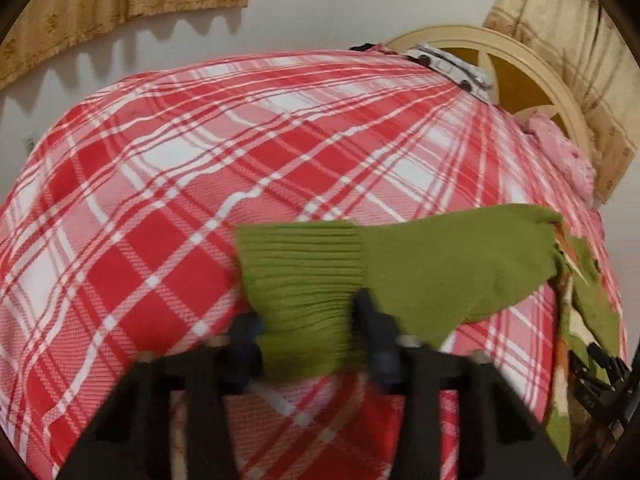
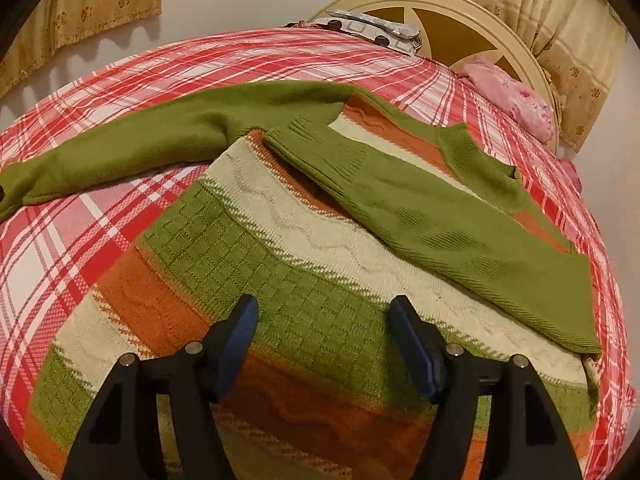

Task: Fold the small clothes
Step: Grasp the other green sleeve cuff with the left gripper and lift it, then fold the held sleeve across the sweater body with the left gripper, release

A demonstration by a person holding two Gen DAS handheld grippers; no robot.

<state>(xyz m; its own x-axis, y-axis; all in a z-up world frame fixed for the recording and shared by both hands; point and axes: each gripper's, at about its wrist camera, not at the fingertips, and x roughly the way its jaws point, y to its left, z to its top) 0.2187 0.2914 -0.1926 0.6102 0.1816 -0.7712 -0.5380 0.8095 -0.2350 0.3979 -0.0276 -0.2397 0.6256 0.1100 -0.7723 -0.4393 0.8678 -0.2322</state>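
On bed (image 2: 100, 216), sweater (image 2: 280, 264) spread flat, one sleeve (image 2: 132, 140) stretched out sideways, long axis toward body. Left gripper (image 1: 306, 332) clamped on ribbed cuff (image 1: 300, 264), nearer. Right gripper (image 2: 322, 328) apart, empty, hovering above striped body.

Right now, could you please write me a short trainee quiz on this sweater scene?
1. True or false: the left gripper is shut on the cuff of the outstretched sleeve.
2. Where does the other sleeve lie? A) folded across the sweater B) hanging off the bed C) under the pink cloth
3. What is between the fingers of the right gripper?

Key: 1 true. 2 A. 3 Nothing is gripped; it is open above the sweater's green band.
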